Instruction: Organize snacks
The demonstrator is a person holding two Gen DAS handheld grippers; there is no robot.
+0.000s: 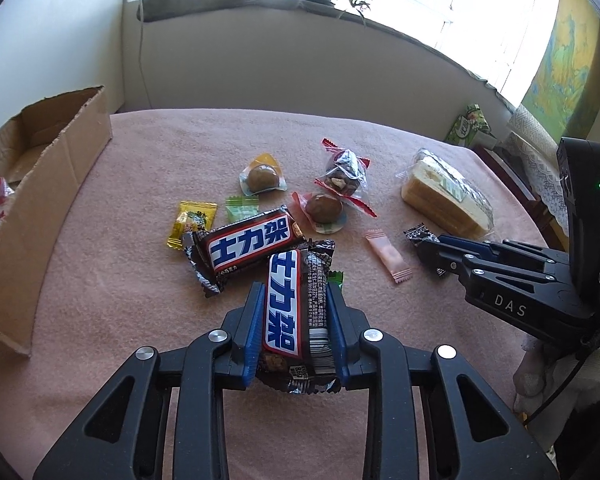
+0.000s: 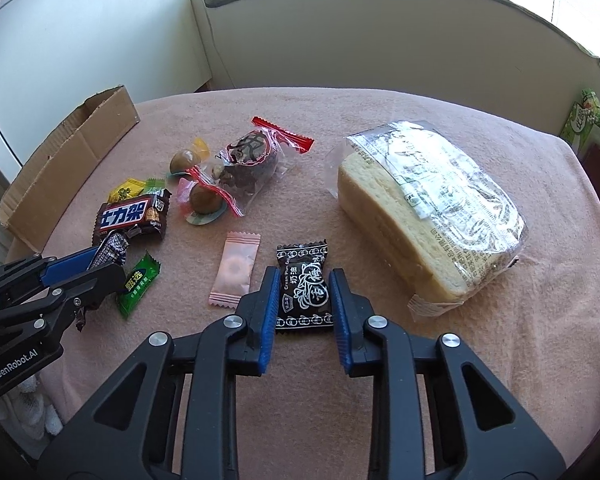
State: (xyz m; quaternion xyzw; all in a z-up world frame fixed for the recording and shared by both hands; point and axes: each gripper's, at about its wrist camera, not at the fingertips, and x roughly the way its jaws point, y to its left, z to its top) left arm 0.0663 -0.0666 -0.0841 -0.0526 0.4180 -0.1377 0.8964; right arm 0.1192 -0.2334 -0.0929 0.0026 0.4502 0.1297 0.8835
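Note:
My left gripper (image 1: 295, 292) is shut on a brown chocolate bar (image 1: 288, 304) with blue lettering, held lengthwise between the blue pads over the pink cloth. From the right wrist view that gripper (image 2: 108, 265) sits at the left with the bar's end (image 2: 112, 245) poking out. My right gripper (image 2: 304, 276) is shut on a small black plum candy (image 2: 303, 286) lying on the cloth, with a pad on each side edge. In the left wrist view the right gripper (image 1: 430, 250) reaches in from the right onto that candy (image 1: 419, 235).
An open cardboard box (image 1: 40, 200) stands at the left, a red-white wrapper (image 1: 0, 196) inside. On the cloth lie a second chocolate bar (image 1: 248, 244), a pink sachet (image 2: 236, 272), a green candy (image 2: 138, 284), a yellow candy (image 1: 192, 224), round wrapped snacks (image 1: 262, 178) and a bread pack (image 2: 428, 208).

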